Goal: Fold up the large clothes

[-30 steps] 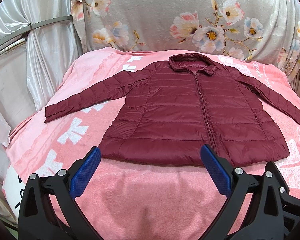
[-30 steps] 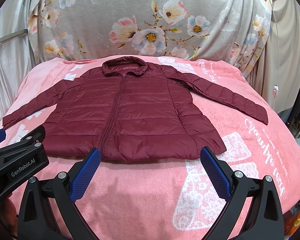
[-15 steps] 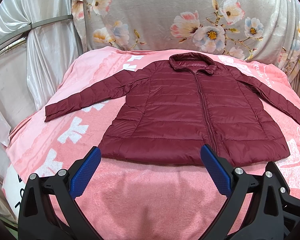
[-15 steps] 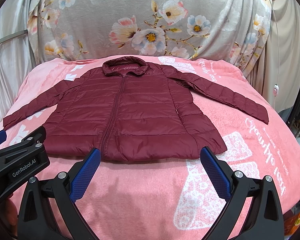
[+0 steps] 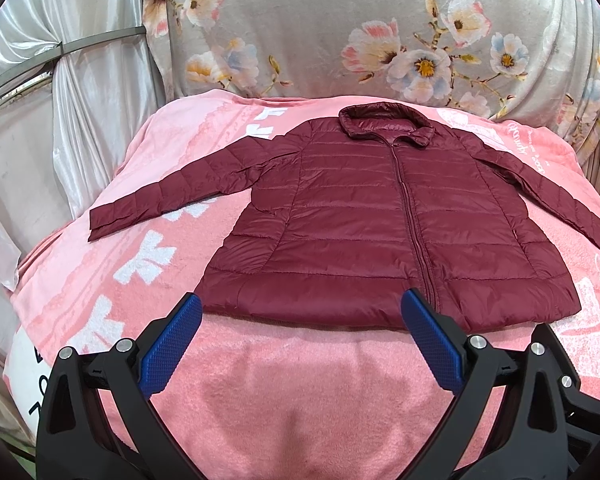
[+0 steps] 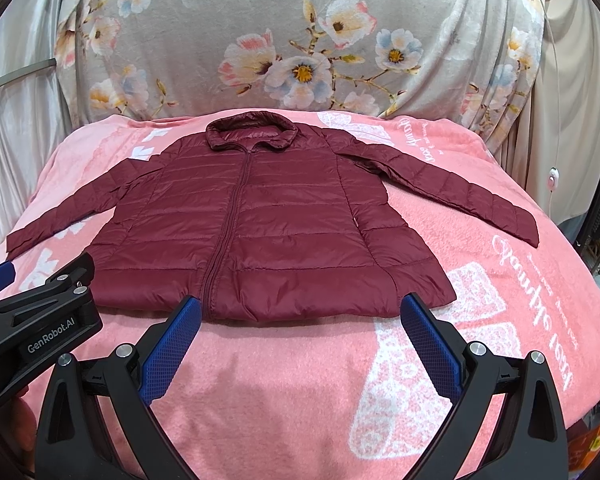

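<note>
A dark red quilted jacket point(image 5: 380, 216) lies flat and zipped on a pink blanket point(image 5: 284, 392), collar at the far side, both sleeves spread outward; it also shows in the right wrist view point(image 6: 260, 224). My left gripper point(image 5: 300, 332) is open and empty, hovering just short of the hem, left of the zip. My right gripper point(image 6: 300, 332) is open and empty, just short of the hem, right of the zip. The left gripper's body point(image 6: 36, 332) shows at the left edge of the right wrist view.
A floral grey drape point(image 5: 380, 32) hangs behind the bed. White curtains point(image 5: 40, 120) stand at the left. The pink blanket point(image 6: 500, 320) falls away at the right edge, beside beige curtains and a white cord switch point(image 6: 554, 178).
Both views have shifted very slightly; the jacket sits a touch lower in the right wrist view. Grippers stay open. The jacket has not moved.
</note>
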### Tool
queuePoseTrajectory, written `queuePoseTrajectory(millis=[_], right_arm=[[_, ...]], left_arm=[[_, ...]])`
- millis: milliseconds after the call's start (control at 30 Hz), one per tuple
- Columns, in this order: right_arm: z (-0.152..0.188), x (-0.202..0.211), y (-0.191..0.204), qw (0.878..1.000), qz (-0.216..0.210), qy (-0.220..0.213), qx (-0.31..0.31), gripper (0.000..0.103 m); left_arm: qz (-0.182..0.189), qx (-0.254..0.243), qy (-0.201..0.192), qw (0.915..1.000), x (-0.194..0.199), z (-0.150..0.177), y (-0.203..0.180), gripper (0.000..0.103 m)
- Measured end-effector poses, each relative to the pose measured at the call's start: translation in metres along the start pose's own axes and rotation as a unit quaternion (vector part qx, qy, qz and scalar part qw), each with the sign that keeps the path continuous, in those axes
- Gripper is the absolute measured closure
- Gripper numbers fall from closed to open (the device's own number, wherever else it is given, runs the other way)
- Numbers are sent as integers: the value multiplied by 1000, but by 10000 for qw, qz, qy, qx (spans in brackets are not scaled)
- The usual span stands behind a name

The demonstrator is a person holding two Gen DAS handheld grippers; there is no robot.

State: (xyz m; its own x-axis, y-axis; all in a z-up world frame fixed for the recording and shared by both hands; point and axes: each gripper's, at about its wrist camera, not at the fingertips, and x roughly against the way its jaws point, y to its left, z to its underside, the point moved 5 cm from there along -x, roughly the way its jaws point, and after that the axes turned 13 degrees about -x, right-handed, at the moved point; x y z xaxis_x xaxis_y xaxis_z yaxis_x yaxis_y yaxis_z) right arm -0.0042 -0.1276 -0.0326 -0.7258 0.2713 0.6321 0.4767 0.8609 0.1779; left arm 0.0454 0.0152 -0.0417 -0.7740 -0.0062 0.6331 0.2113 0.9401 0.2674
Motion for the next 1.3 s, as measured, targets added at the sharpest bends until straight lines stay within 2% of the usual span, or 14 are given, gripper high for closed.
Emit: queuePoseTrajectory(millis=[833, 1000, 1067, 1167, 1267, 1300], right_arm=[[3, -3, 7, 10000, -28, 23, 29, 5], [-6, -9, 5, 9999, -147, 27, 24, 5], [-22, -12, -6, 9995, -297, 14, -65, 5], [-61, -17, -44, 9972, -499, -127, -538, 5], [-102, -26, -103, 9874, -641, -389, -1393, 5], [-113, -35, -131, 9803, -692, -472, -1788, 5]], left_arm=[[97, 30, 9, 9999, -6, 6, 3, 6], [154, 65, 52, 9998, -11, -6, 5, 5], [153, 98, 69, 9998, -13, -17, 8, 5], [95, 275, 48, 9996, -18, -36, 21, 5], [-27, 559, -185, 9983, -19, -63, 42, 5], [-77, 622, -265, 9977, -20, -70, 47, 5]])
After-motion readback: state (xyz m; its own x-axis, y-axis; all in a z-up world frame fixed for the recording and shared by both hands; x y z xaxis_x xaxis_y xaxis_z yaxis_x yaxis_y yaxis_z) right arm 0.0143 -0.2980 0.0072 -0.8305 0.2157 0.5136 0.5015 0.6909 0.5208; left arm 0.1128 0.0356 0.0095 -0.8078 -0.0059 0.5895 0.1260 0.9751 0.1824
